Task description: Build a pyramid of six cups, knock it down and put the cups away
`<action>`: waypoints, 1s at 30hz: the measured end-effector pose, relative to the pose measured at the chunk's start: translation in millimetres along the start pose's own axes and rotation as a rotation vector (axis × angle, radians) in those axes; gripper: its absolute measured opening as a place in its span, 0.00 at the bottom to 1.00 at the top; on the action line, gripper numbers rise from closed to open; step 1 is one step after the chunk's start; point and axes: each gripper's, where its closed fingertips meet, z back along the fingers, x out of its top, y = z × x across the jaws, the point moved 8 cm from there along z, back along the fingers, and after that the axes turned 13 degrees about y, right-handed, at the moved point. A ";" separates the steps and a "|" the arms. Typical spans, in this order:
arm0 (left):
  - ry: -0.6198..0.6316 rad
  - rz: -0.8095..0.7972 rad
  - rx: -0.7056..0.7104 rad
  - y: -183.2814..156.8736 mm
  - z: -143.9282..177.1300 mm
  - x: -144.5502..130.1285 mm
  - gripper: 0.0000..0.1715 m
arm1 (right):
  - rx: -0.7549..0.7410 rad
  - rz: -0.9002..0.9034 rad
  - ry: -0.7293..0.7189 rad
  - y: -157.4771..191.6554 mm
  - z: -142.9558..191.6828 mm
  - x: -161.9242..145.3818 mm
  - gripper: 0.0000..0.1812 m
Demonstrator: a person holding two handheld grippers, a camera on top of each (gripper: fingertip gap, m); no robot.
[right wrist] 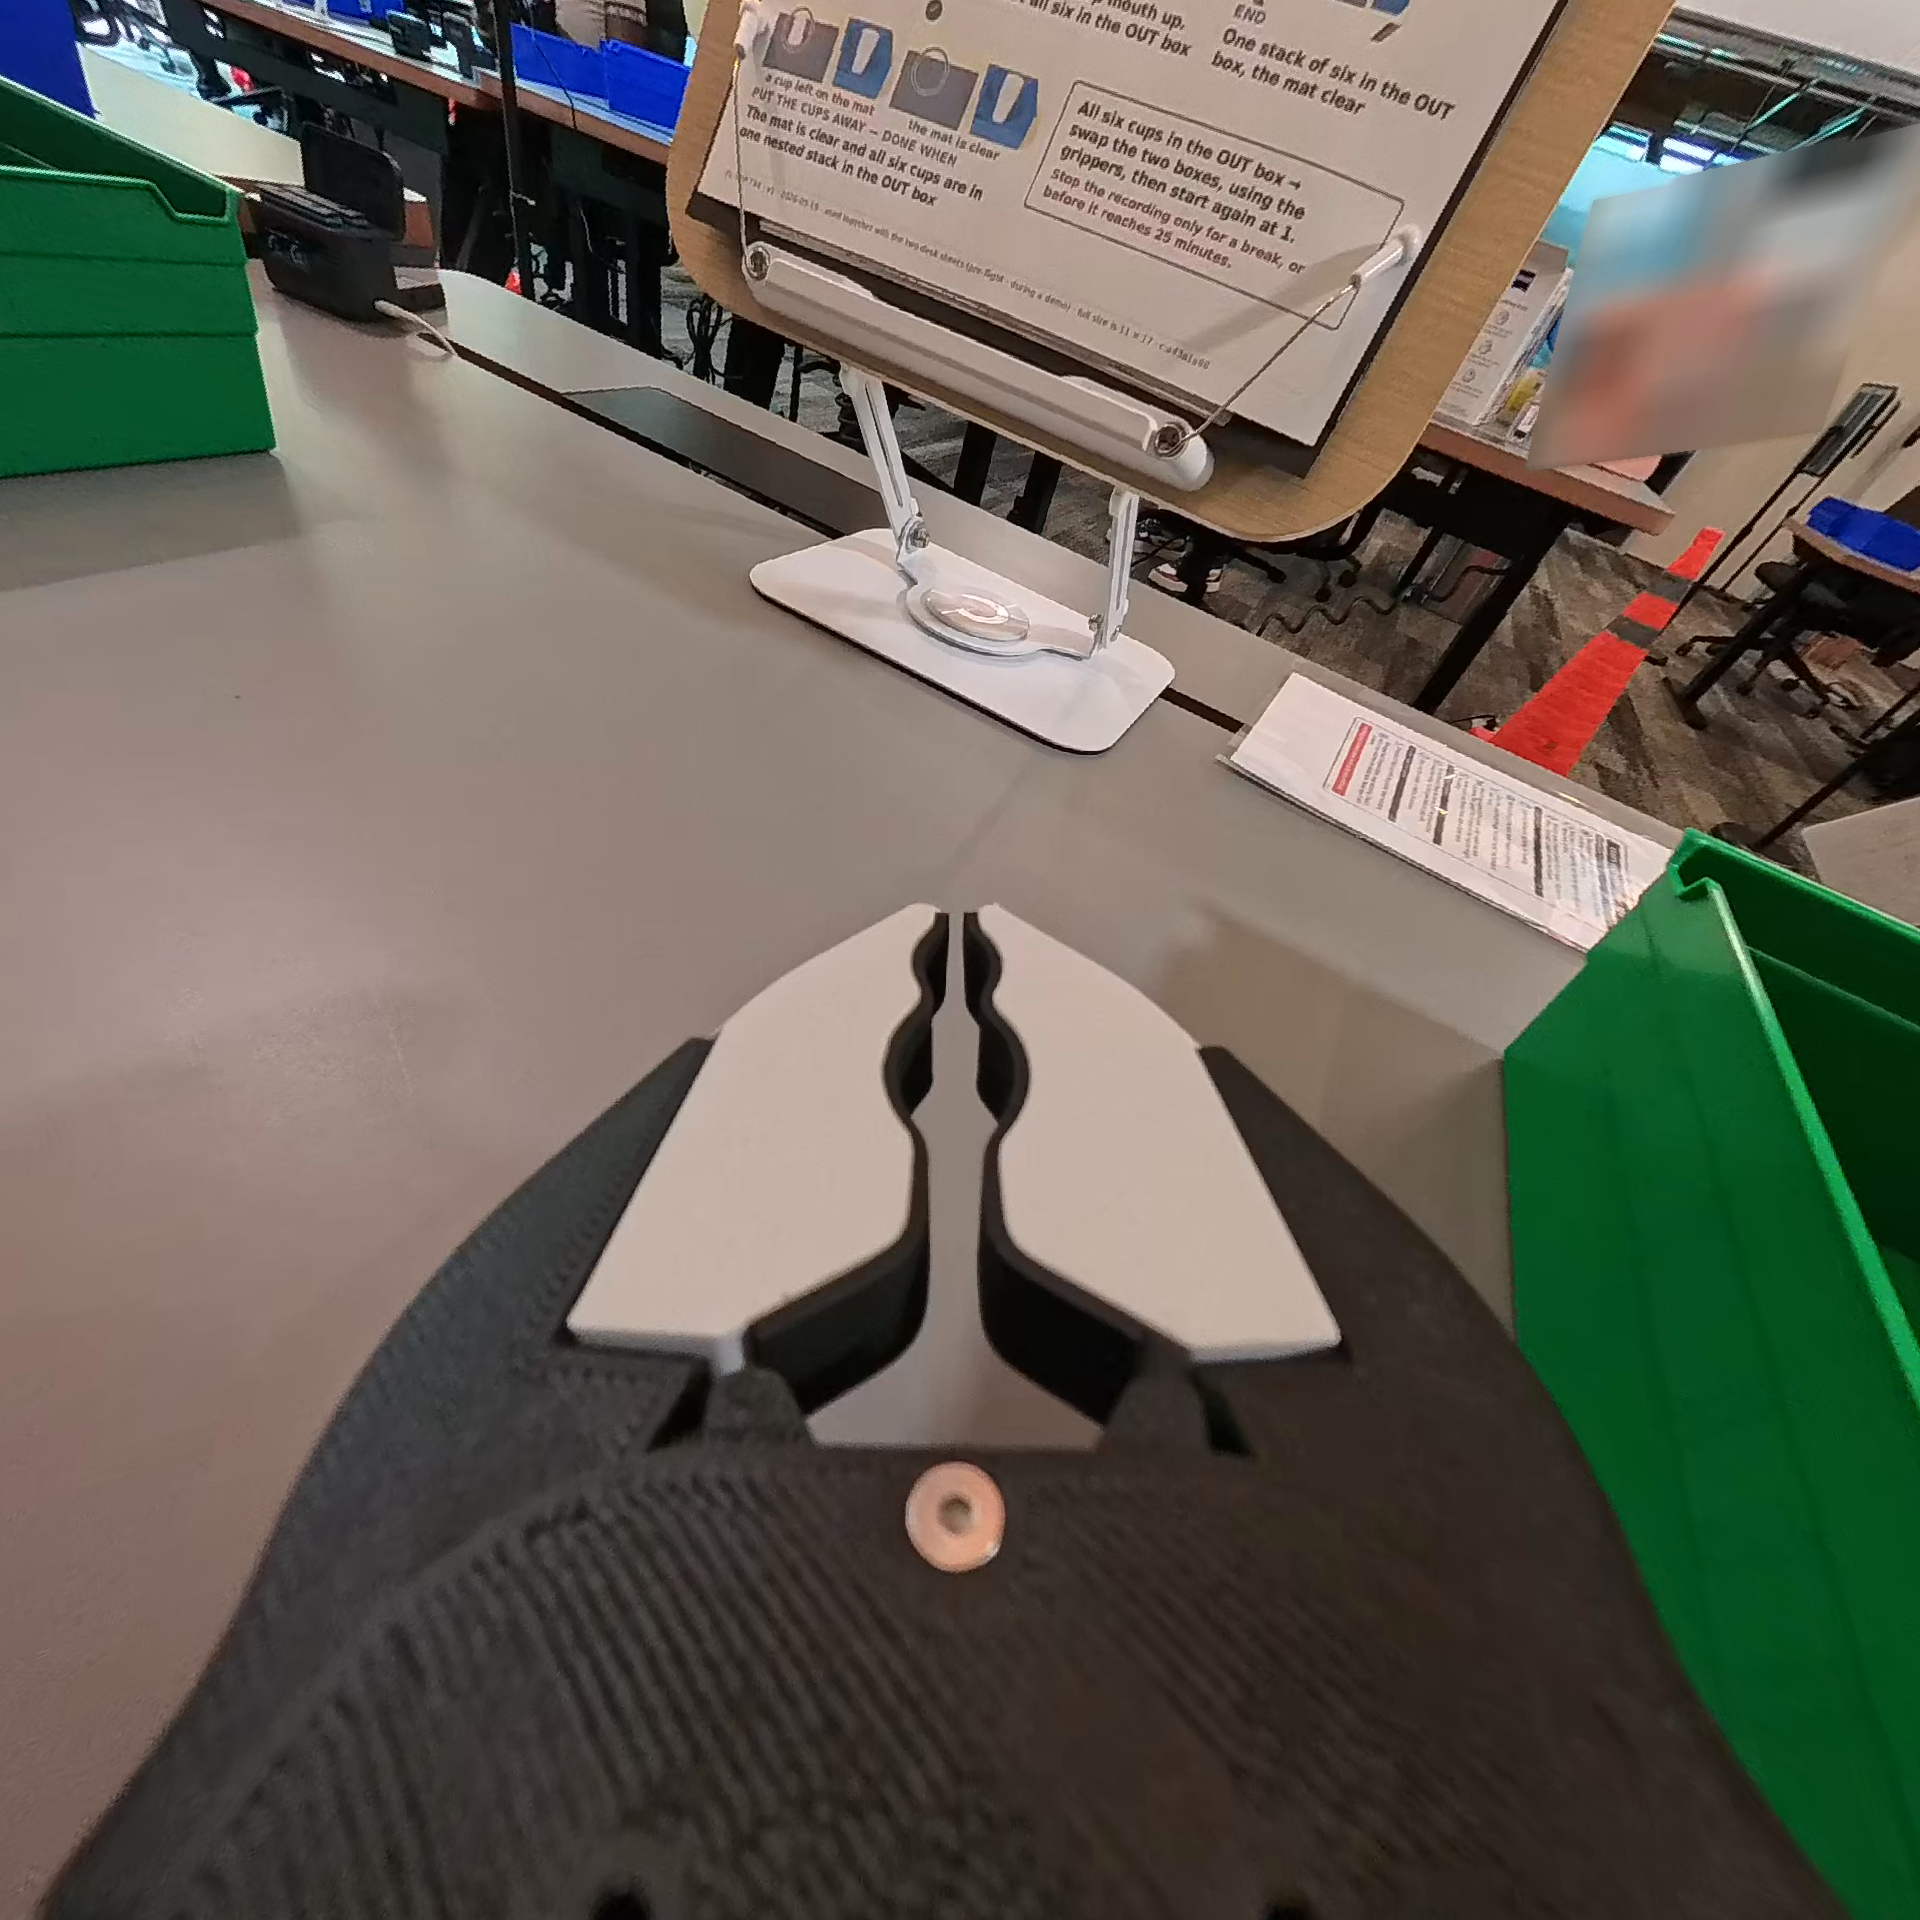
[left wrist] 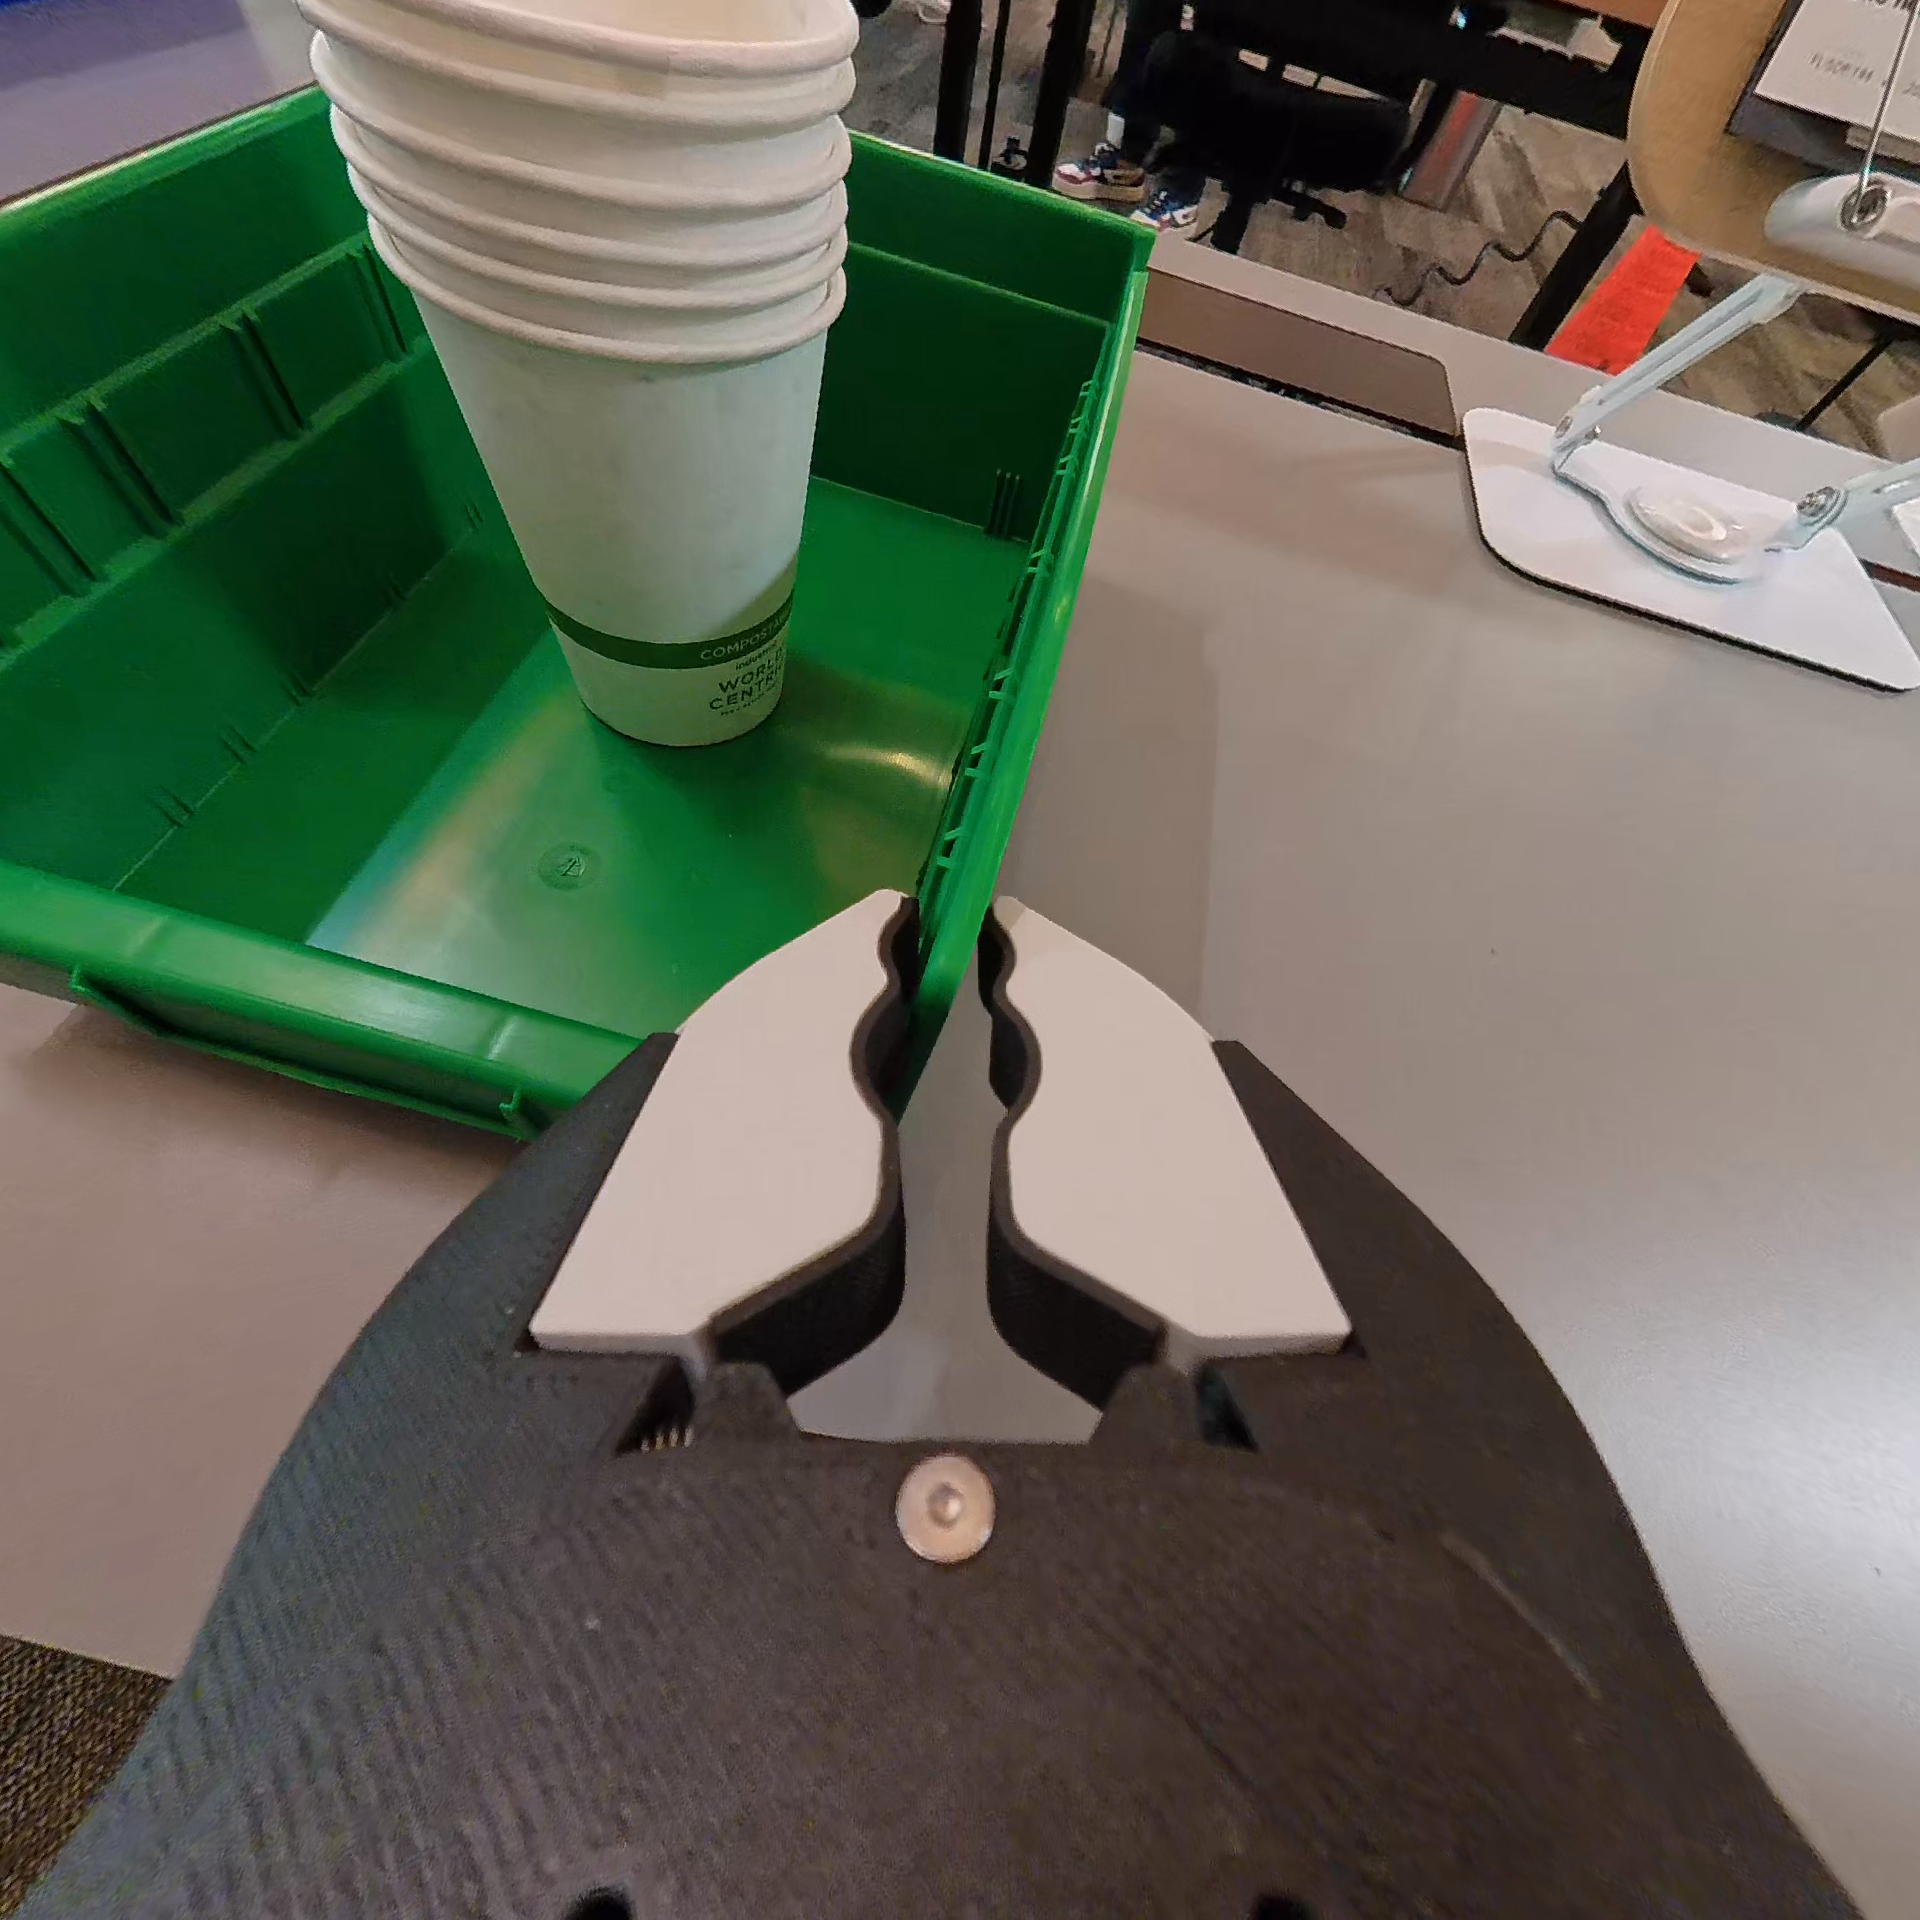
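Left gripper (left wrist: 948,920): jaws pinched on the right wall of a green bin (left wrist: 156,665). Inside the bin, one nested cup stack (left wrist: 623,343), about six rims, upright on the floor. Right gripper (right wrist: 956,920): jaws nearly together, empty, over grey table (right wrist: 416,779). One stand (right wrist: 966,623) far; two more green bins (right wrist: 1714,1247), left and right.

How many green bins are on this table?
2. The left bin holds the cup stack, and its near wall runs between the left gripper fingers. The right bin sits beside the right gripper. Others may be out of view.
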 end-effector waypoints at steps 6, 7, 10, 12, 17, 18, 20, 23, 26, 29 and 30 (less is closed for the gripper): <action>0.004 0.000 -0.002 -0.1 -0.2 -0.3 0.07 | 0.000 0.001 0.002 0.1 0.1 -0.1 0.02; 0.004 0.000 -0.002 -0.1 -0.2 -0.3 0.07 | 0.000 0.002 0.002 0.2 -0.1 -0.2 0.02; 0.005 -0.001 -0.004 -0.4 -0.5 -0.4 0.08 | 0.000 0.003 0.003 0.3 -0.2 -0.3 0.02; 0.005 0.000 -0.007 -0.3 -0.7 -0.4 0.08 | 0.000 0.003 0.003 0.2 -0.3 -0.3 0.02; 0.006 -0.002 -0.007 -0.6 -1.0 -0.5 0.09 | 0.000 0.005 0.004 0.3 -0.4 -0.5 0.02; 0.007 -0.002 -0.007 -0.6 -1.1 -0.6 0.09 | 0.000 0.005 0.004 0.3 -0.4 -0.5 0.02; 0.007 -0.002 -0.007 -0.7 -1.1 -0.6 0.09 | 0.000 0.005 0.005 0.5 -0.5 -0.5 0.02; 0.008 -0.002 -0.008 -0.7 -1.2 -0.6 0.09 | 0.001 0.005 0.005 0.4 -0.5 -0.6 0.02; 0.009 -0.002 -0.010 -1.1 -1.2 -0.7 0.10 | 0.004 0.001 0.005 0.6 -0.6 -0.6 0.02; 0.009 -0.005 -0.012 -1.6 -1.3 -0.9 0.10 | 0.012 -0.009 0.006 1.2 -0.7 -0.5 0.02; 0.009 -0.006 -0.011 -1.8 -1.3 -1.0 0.11 | 0.015 -0.014 0.006 1.3 -0.7 -0.6 0.03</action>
